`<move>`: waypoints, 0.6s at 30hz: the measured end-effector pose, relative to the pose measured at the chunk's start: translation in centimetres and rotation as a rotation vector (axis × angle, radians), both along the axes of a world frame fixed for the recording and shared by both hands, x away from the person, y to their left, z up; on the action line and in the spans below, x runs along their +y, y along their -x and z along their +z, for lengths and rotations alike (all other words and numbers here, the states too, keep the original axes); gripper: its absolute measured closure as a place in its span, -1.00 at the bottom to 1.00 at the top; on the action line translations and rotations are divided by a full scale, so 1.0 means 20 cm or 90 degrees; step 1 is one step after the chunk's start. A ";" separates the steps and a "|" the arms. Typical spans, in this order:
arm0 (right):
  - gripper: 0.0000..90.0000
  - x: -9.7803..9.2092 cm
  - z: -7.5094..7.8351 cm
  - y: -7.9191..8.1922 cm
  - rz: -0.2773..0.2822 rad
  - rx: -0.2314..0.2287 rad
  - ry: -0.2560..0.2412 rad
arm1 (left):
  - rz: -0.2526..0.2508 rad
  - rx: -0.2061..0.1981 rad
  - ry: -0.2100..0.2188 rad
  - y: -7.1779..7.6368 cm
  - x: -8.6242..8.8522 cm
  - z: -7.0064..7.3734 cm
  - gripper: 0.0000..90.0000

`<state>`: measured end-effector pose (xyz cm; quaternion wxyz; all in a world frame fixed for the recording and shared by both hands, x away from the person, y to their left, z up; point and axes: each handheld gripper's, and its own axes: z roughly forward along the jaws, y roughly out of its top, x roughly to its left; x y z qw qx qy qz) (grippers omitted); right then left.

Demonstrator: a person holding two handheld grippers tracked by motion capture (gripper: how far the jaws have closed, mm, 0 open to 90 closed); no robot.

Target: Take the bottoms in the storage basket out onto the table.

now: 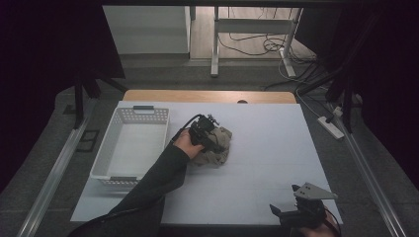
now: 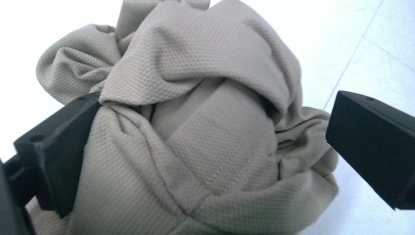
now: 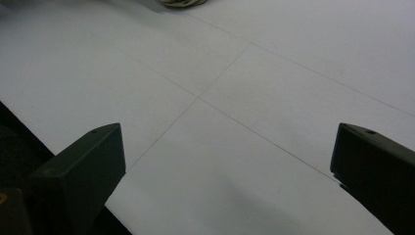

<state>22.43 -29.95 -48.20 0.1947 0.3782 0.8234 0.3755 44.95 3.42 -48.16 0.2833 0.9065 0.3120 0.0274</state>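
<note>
Nearest me, the right gripper (image 1: pixel 296 210) idles at the table's (image 1: pixel 276 163) front edge, jaws spread wide with nothing between them, well away from the cloth (image 2: pixel 195 132). Farther in, mid-table, that beige cloth lies bunched just right of the basket (image 1: pixel 129 148). The left gripper (image 1: pixel 207 138) sits over it, jaws wide, straddling the bundle without pinching. If they close on one loose fold, the wad may unravel, drag, or snag the basket rim.
</note>
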 end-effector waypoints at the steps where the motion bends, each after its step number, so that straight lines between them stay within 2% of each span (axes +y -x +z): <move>1: -0.99 0.00 0.00 0.00 0.000 0.000 0.000 | -0.001 -0.001 0.001 0.00 0.00 0.01 -1.00; 10: -0.99 0.00 0.00 0.00 0.001 0.000 0.000 | -0.015 -0.023 0.012 0.02 0.02 0.07 -1.00; 18: -0.99 0.00 0.00 0.00 0.000 0.000 0.000 | -0.029 -0.031 0.023 0.06 0.02 0.11 -1.00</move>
